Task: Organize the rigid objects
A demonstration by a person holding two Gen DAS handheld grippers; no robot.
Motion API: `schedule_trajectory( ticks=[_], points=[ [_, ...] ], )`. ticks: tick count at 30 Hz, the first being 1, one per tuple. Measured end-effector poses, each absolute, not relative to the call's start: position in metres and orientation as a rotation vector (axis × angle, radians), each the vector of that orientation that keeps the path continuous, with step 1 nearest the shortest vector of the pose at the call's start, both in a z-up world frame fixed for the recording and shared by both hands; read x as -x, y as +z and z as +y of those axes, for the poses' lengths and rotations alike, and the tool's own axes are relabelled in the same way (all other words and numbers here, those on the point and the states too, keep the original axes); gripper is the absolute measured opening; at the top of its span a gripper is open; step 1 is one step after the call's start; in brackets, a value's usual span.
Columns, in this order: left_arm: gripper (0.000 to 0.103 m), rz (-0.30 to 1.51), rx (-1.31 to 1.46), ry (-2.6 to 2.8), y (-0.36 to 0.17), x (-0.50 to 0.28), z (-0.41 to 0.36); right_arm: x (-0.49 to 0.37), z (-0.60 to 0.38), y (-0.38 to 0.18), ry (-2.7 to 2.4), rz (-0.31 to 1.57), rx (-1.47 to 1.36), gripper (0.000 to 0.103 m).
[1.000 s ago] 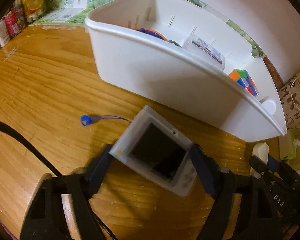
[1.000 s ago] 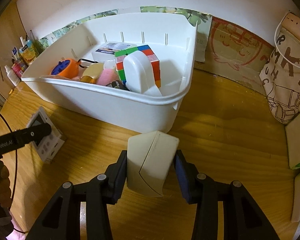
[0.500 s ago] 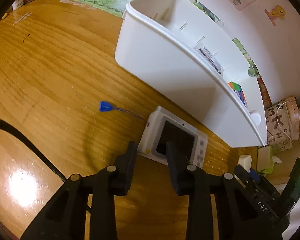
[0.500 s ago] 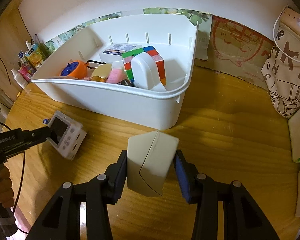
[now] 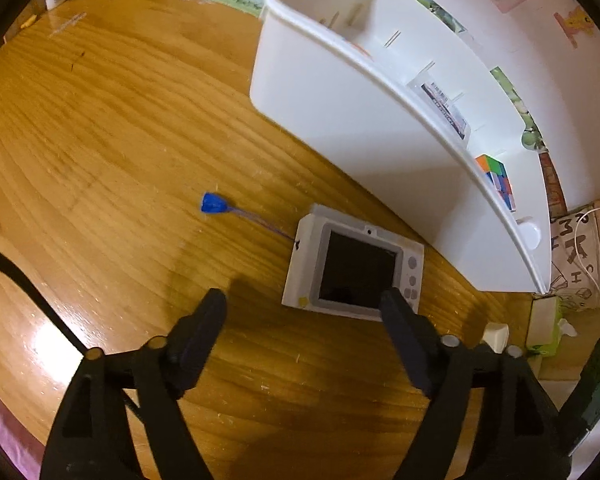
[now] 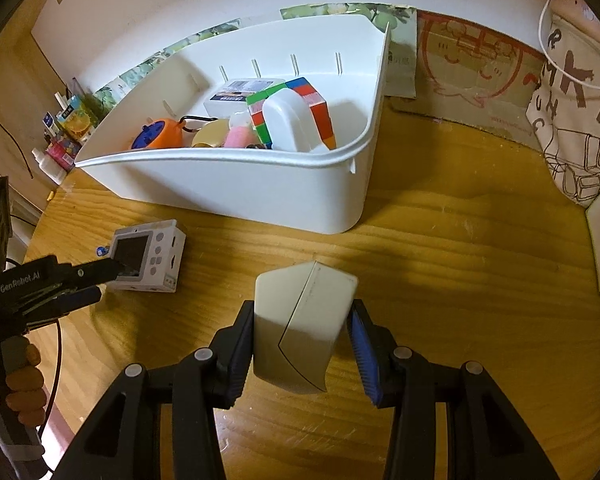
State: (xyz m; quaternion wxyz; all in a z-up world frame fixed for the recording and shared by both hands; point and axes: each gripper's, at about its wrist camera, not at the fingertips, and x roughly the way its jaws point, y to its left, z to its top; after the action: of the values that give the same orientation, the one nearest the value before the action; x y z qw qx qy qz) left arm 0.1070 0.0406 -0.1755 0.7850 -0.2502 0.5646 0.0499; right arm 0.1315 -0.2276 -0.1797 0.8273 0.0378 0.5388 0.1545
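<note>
Now the left gripper (image 5: pixel 302 306) hangs spread wide over the small white camera (image 5: pixel 354 270) on the wooden table (image 5: pixel 120 140). Meanwhile the right gripper (image 6: pixel 300 334) clamps a cream box (image 6: pixel 302 326) before the white bin (image 6: pixel 236 188).

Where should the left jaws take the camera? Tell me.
Grip the camera across its two short ends, coming from above. It lies flat, screen up, beside the bin, so only its thin edges offer opposing faces. The left gripper hangs open over its near edge.

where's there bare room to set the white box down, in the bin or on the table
Bare floor shows in the bin's right end, past the cube; its left and middle are crowded. The table is free right of the bin, up to the tote bag, and between bin and box.
</note>
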Motion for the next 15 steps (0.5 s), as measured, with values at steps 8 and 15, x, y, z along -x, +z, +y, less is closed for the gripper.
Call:
schedule_trajectory(
  ticks=[8,15],
  points=[
    [0.095,1.265,0.424,0.065,-0.168,-0.128,0.021,-0.129,-0.231,-0.184,0.358,1.160,-0.104,0.046],
    [0.101,1.340,0.369,0.052,-0.173,-0.148,0.010,-0.128,-0.231,-0.186,0.381,1.172,-0.121,0.046]
  ],
)
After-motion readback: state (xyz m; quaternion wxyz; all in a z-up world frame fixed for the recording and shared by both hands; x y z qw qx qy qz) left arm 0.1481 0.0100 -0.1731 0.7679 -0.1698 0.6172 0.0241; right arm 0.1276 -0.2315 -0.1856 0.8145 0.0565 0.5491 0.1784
